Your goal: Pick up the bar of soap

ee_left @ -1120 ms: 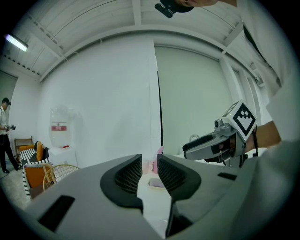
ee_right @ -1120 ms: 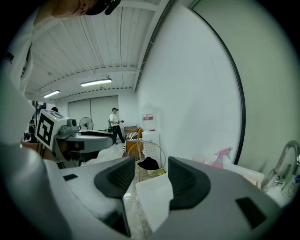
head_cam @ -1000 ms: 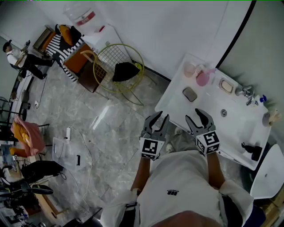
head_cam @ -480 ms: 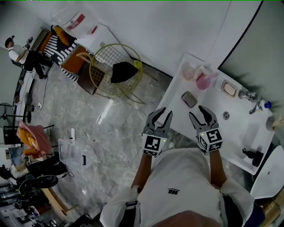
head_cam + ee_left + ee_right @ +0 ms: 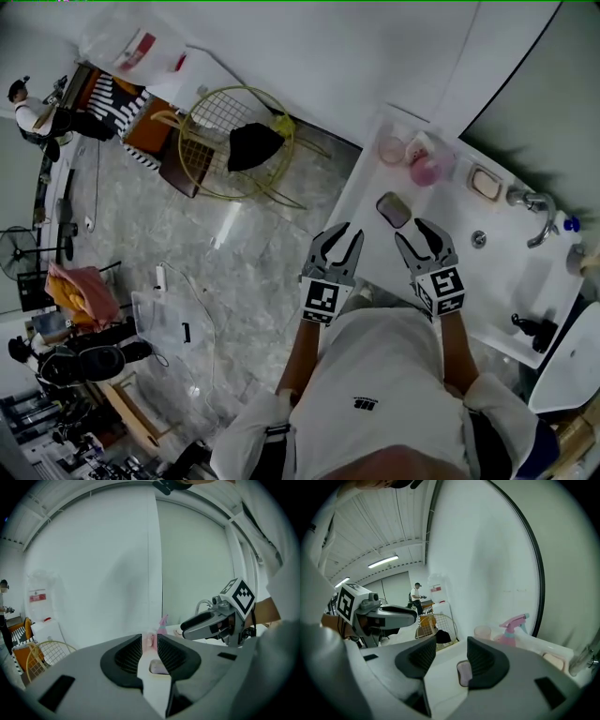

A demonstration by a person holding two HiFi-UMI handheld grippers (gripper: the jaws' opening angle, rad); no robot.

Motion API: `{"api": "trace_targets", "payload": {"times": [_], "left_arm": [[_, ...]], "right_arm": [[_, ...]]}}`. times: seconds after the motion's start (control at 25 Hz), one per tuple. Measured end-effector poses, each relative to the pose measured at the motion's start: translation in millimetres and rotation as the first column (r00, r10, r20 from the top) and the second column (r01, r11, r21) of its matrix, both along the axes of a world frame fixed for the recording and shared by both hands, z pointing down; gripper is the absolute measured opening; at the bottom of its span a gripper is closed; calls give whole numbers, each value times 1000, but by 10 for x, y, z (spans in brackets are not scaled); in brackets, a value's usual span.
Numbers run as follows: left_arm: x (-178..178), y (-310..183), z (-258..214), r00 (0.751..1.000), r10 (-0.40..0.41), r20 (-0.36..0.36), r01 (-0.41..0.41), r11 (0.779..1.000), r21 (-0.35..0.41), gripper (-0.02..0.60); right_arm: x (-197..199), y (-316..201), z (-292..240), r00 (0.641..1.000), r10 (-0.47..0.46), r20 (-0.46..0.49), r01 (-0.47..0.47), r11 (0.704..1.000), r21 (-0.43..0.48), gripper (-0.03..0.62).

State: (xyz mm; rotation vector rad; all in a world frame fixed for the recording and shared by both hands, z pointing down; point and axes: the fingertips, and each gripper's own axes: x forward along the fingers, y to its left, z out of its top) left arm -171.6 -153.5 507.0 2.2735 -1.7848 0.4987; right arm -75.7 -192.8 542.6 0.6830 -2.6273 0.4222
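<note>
The pale mauve rounded bar of soap [image 5: 394, 209] lies flat on the white sink worktop [image 5: 367, 202], to the left of the basin and near the worktop's left edge. The 2 grippers hover side by side on the near side of it. The left gripper [image 5: 339, 240] is over the worktop's left edge, its jaws apart by a narrow gap and holding nothing; in its own view the soap [image 5: 158, 667] shows low through that gap, further off. The right gripper [image 5: 417, 242] sits just near and slightly right of the soap, its jaws spread wider and also empty. In the right gripper view its right jaw covers part of the soap [image 5: 464, 673]. Beyond the soap, against the far wall, stand a translucent pink cup [image 5: 392, 148] and a pink spray bottle [image 5: 427, 169], close together. To their right a beige block in a white dish [image 5: 485, 183] rests beside the chrome tap [image 5: 534, 211]. Left of the worktop, on the grey marbled floor [image 5: 244, 272], stands a yellow wire chair [image 5: 202, 150] with a black cloth [image 5: 255, 145] on it. A person [image 5: 33, 117] is at the far left of the room, well apart from the worktop.
</note>
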Motion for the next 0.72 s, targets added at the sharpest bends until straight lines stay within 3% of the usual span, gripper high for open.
{"api": "trace_targets", "payload": {"times": [0.36,0.72], "left_arm": [[54,-221,244,1000,7,5,-6,998,-65,104],[166,-357,514,995,98,0,-97,987,-127,104]], "right_arm": [[8,-134,276,1000,-22,-14,22,998,-56,219],[24,-200,554,997,10,-80,-16,997,-73,219]]}}
